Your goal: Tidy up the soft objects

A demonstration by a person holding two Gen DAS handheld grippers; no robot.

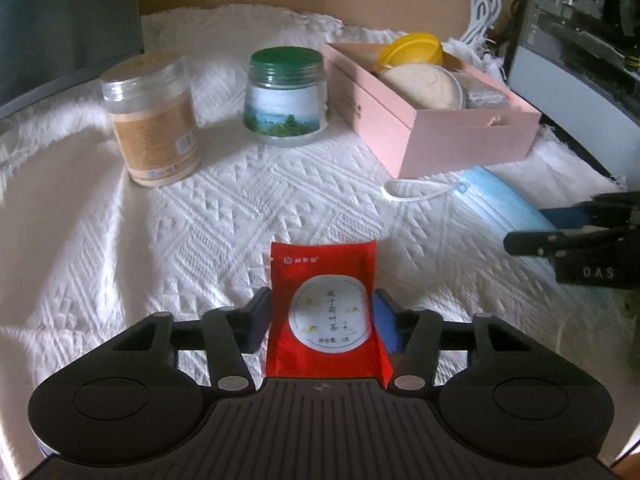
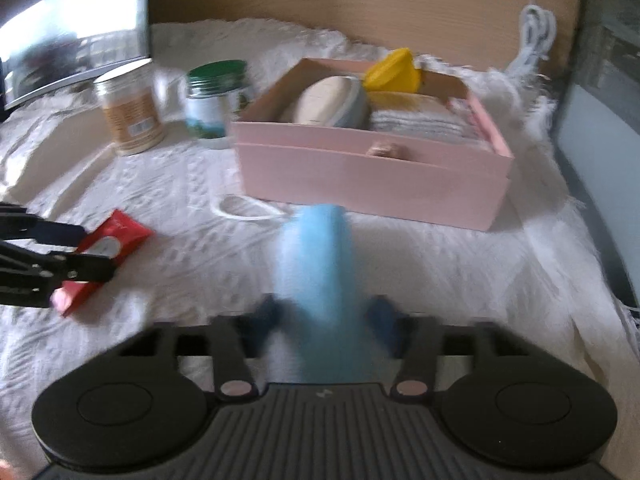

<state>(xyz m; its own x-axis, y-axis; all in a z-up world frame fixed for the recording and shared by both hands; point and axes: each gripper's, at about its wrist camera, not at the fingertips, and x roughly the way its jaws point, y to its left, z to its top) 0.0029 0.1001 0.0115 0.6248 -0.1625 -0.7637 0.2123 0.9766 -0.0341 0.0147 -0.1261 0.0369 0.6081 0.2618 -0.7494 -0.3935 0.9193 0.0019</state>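
A red tea packet (image 1: pixel 328 320) with a round white label lies on the white textured cloth (image 1: pixel 200 240). My left gripper (image 1: pixel 322 308) is shut on it, with a finger pressed against each long edge. The right wrist view shows the same packet (image 2: pixel 124 228) in the left gripper (image 2: pixel 94 250) at the far left. A light blue face mask (image 2: pixel 316 264) arches up, bunched, between the fingers of my right gripper (image 2: pixel 326 312), which is shut on it; this view is blurred. In the left wrist view the mask (image 1: pixel 504 200) lies in front of the box, with the right gripper (image 1: pixel 532 226) on its near end.
An open pink box (image 1: pixel 460 140) at the back right holds a yellow lid (image 1: pixel 412 50), a round beige pad and folded grey cloth. A beige-labelled jar (image 1: pixel 154 120) and a green-lidded jar (image 1: pixel 286 96) stand at the back left. A computer case (image 1: pixel 580 60) borders the right side.
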